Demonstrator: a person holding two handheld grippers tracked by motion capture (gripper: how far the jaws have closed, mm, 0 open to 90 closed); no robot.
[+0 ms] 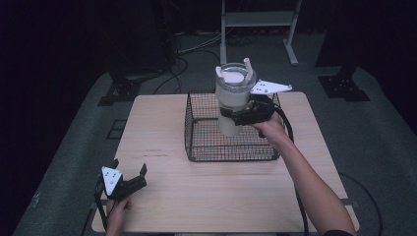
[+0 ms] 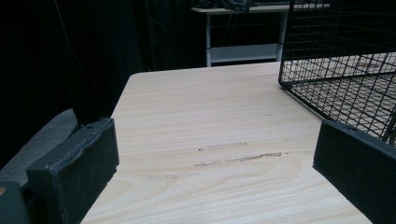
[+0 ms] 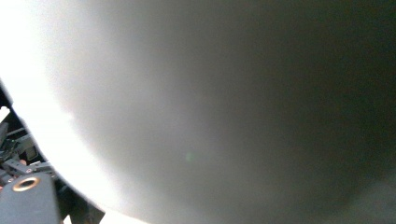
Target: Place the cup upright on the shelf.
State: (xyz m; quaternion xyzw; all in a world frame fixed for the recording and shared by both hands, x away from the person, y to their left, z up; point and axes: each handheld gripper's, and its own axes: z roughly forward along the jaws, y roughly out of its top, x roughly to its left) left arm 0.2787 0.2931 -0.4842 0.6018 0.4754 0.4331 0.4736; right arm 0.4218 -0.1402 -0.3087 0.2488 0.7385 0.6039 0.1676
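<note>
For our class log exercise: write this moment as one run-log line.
right gripper: shut on tumbler, over wire basket | left gripper: open, near table corner

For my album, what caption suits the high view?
Right gripper holds a white tumbler above a black wire basket; left gripper rests open.

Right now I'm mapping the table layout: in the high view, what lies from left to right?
Left gripper → wire basket → white tumbler held over the basket → right gripper clamped on the tumbler's right side.
</note>
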